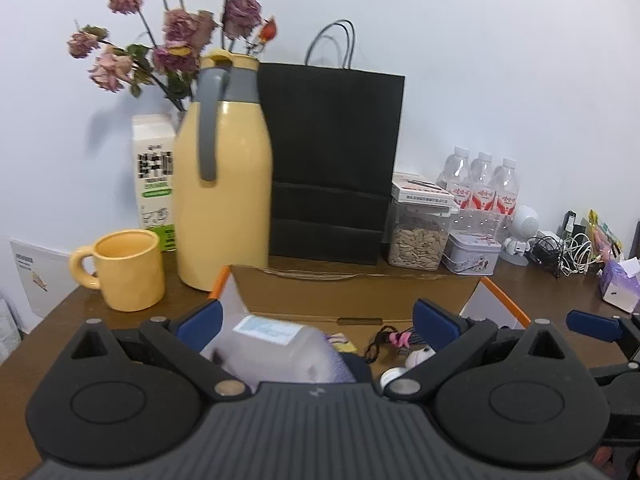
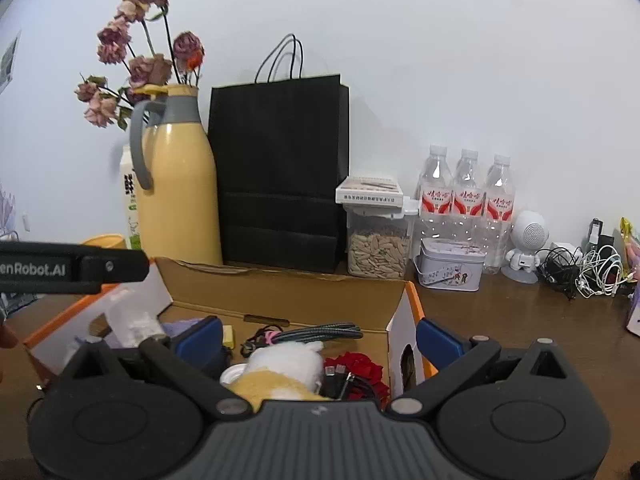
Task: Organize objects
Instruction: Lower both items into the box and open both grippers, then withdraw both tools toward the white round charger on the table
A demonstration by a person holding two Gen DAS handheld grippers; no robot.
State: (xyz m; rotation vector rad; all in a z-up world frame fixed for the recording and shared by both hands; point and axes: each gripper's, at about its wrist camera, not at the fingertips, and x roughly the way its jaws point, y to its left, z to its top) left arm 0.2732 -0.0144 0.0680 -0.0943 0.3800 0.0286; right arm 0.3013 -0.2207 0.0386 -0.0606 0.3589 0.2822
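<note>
An open cardboard box point(image 1: 352, 292) with orange edges sits on the brown table; it also shows in the right wrist view point(image 2: 288, 300). My left gripper point(image 1: 318, 320) is open above the box, over a translucent white plastic bottle point(image 1: 272, 344) that lies inside, blurred. My right gripper point(image 2: 320, 338) is open over the box's right side, above a white and yellow plush toy point(image 2: 280, 364), braided cables point(image 2: 320, 332) and a red flower point(image 2: 360, 364). The left gripper's body point(image 2: 72, 268) shows at the left in the right wrist view.
At the back stand a yellow thermos jug point(image 1: 224, 184), yellow mug point(image 1: 124, 268), milk carton point(image 1: 154, 176), dried roses point(image 1: 168, 36), black paper bag point(image 1: 332, 160), seed jar point(image 1: 418, 236), tin point(image 1: 472, 254), three water bottles point(image 1: 480, 188), white speaker figure point(image 2: 524, 244) and tangled cables point(image 2: 588, 272).
</note>
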